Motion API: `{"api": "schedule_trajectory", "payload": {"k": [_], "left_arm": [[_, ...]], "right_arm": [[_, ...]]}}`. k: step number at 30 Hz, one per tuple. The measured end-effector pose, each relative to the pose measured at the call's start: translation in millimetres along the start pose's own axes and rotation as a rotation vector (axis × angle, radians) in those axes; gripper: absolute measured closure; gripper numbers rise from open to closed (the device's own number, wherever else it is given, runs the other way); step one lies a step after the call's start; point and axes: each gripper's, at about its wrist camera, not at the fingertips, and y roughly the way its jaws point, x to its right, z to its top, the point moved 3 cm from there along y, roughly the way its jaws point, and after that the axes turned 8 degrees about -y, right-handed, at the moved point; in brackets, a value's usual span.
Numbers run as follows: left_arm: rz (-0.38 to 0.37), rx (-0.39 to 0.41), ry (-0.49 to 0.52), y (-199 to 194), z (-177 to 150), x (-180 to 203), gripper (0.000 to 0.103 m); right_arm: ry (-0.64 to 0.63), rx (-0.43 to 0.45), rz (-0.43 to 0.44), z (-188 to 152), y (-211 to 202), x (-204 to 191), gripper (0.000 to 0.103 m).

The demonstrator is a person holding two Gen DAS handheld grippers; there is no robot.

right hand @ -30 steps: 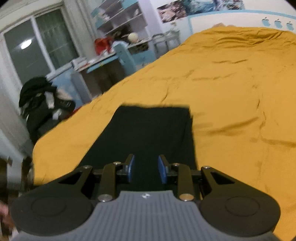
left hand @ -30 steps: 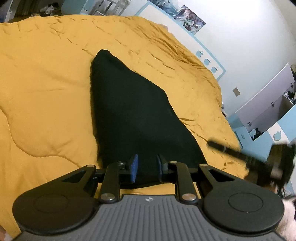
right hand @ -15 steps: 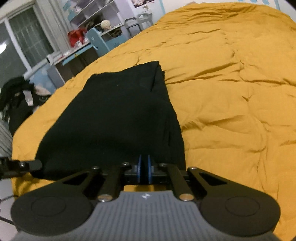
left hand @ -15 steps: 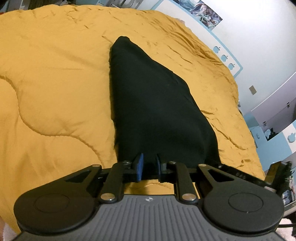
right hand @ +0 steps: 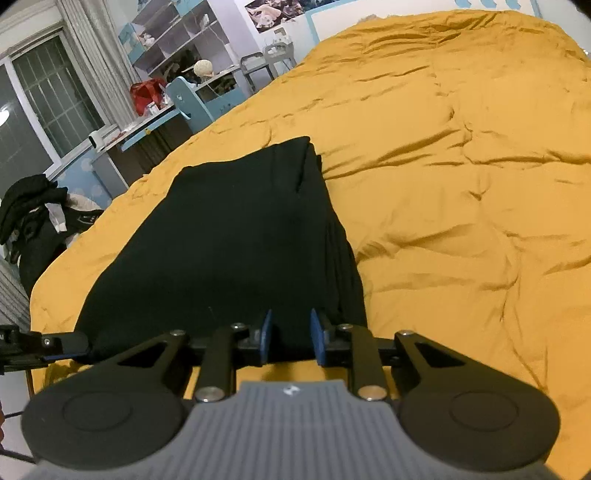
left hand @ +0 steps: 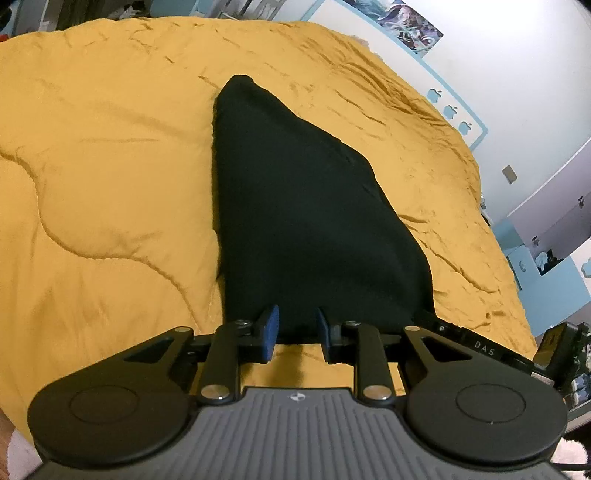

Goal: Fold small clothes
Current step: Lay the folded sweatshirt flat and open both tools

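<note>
A black garment (left hand: 303, 206) lies flat on the yellow duvet (left hand: 110, 166), narrowing toward its far end. My left gripper (left hand: 295, 319) sits at its near edge, jaws opening, with the hem between the blue pads (left hand: 271, 326) but not pinched. At the same near edge, further right, is my right gripper (left hand: 480, 347). In the right wrist view the garment (right hand: 229, 240) has a fold line along its right side. There the right gripper (right hand: 290, 321) is also opening, cloth lying loose between its pads. The left gripper (right hand: 37, 343) shows at the left edge.
The duvet (right hand: 461, 166) stretches wide and wrinkled to the right of the garment. Beyond the bed's left edge stand a blue desk (right hand: 155, 122), shelves (right hand: 173, 44) and a pile of dark clothes (right hand: 33, 214). A white wall with a poster (left hand: 402, 26) borders the far side.
The right gripper came down to the garment's near edge, shut, and now stands parted again. The left gripper narrowed, then widened, staying at the hem.
</note>
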Motion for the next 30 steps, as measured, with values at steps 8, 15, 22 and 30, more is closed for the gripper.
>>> {"api": "schedule_trajectory", "payload": {"k": [8,15,22,30], "left_arm": [[0.021,0.070,0.053,-37.3,-1.5,36.2,0.053],[0.127,0.181,0.115,-86.8,-15.8,70.0,0.025],[0.197,0.213,0.110,-111.0,-30.2,81.1,0.024],[0.303,0.196,0.161,-120.6,-45.7,87.4,0.022]], "right_arm": [[0.004,0.068,0.029,20.2,-41.1,-29.9,0.054],[-0.075,0.113,-0.122,38.4,-102.6,-87.5,0.021],[-0.182,0.149,-0.213,33.1,-144.4,-134.8,0.021],[-0.173,0.087,-0.273,7.9,-163.1,-157.3,0.021]]}}
